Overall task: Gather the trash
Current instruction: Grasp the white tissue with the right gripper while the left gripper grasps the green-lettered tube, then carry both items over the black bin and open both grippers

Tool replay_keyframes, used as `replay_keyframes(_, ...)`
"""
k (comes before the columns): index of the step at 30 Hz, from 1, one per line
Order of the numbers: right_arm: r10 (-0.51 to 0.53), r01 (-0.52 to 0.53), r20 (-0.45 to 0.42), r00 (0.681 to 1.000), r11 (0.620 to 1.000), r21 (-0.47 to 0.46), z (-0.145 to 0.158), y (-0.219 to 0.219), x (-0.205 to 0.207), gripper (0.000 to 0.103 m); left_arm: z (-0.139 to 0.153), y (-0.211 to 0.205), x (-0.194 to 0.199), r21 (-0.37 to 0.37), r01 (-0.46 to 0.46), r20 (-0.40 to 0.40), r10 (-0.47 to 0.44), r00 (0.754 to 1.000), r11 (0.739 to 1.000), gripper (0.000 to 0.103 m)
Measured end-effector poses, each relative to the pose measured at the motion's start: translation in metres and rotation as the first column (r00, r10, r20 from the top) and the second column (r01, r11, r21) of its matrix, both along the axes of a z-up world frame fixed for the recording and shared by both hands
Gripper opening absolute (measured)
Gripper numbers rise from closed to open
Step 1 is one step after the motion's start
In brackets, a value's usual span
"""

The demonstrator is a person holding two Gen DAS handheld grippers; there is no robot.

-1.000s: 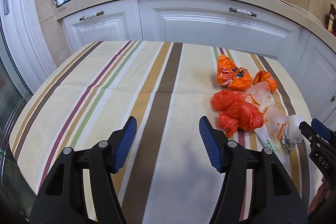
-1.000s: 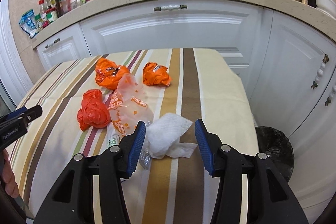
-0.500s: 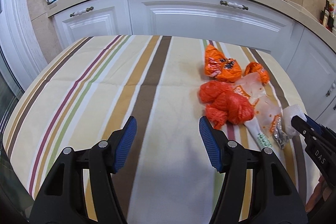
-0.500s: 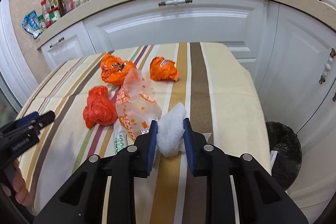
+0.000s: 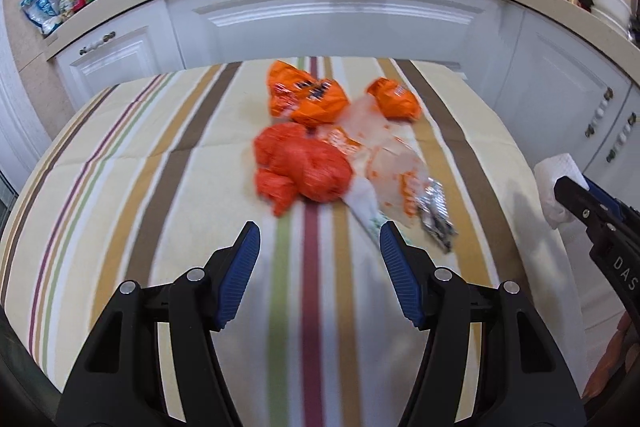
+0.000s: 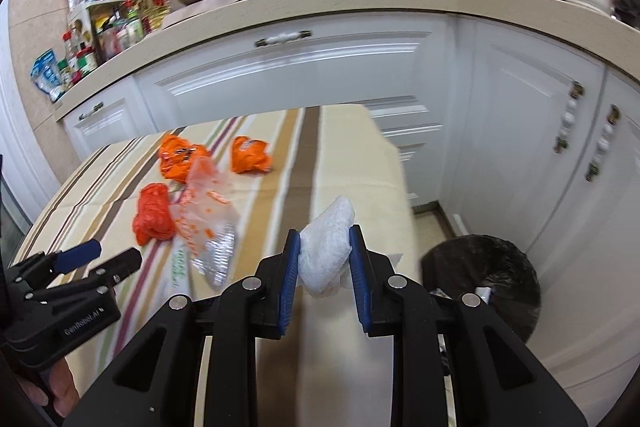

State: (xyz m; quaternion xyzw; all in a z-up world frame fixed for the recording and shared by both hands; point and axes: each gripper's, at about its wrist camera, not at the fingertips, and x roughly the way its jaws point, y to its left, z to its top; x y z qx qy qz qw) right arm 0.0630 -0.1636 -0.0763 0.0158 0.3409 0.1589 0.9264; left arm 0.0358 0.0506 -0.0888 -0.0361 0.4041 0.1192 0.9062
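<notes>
Trash on striped desk (image 5: 120, 187), left wrist view first. Left tongs (image 5: 318, 267) stand apart, nothing between the pads, low at 6 o'clock. Red bag (image 5: 304, 169) lies straight ahead at 12 o'clock from the tongs, near, not touching. Beyond it at 12, an orange wrapper (image 5: 306, 99); a second, smaller orange wrapper (image 5: 394, 99) at 1 o'clock. Clear bag (image 5: 384, 155) with orange print trails from 1 o'clock down toward 2, its long axis running from far-left to near-right; a foil scrap (image 5: 436, 215) sits at its near end. Right tongs (image 5: 572, 195) enter at 3 o'clock, off the desk edge, with a white tissue (image 5: 556, 171) at the tip. View is blurred.

Right wrist view. Right tongs (image 6: 325, 259) are clamped on the tissue (image 6: 326, 247), pads pressing both sides, wad clear of the desk (image 6: 352, 155). Bin (image 6: 480, 279), black-lined, stands on the floor at 3 o'clock from the tongs, just beside the desk corner, below them. Red bag (image 6: 154, 213), both wrappers (image 6: 176, 157) (image 6: 250, 155) and clear bag (image 6: 208, 211) stay on the desk at 10 to 11 o'clock. Left tongs (image 6: 108, 255) at 9 o'clock, jaws apart.

Judgement: the right hand's drop hinges on the bin lying right of and lower than the tissue. The left hand is nearer the red bag, which lies dead ahead.
</notes>
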Motion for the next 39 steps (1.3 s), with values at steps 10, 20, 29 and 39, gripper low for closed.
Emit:
replay_keyframes(10, -0.087, 0.087, 0.005, 0.996, 0.996, 0.007, -0.012, -0.059, -0.007, 0.026, -0.023, -0.041, 0.015, 0.056, -0.008, -0.047, 0.011, 0.999, 0.998, 0.061)
replay_keyframes(20, -0.097, 0.097, -0.016, 0.995, 0.995, 0.027, -0.021, -0.073, -0.007, 0.026, -0.032, -0.034, 0.018, 0.026, -0.019, -0.060, 0.021, 0.998, 0.999, 0.027)
replay_keyframes(29, -0.098, 0.098, -0.011, 0.995, 0.995, 0.014, -0.019, -0.068, -0.009, 0.026, -0.033, -0.028, 0.004, 0.062, 0.026, -0.059, -0.023, 0.998, 0.998, 0.014)
replay_keyframes(39, -0.087, 0.088, 0.005, 0.996, 0.996, -0.013, -0.012, -0.057, -0.015, 0.026, -0.016, -0.016, -0.017, 0.053, 0.041, -0.026, -0.040, 0.999, 0.998, 0.013)
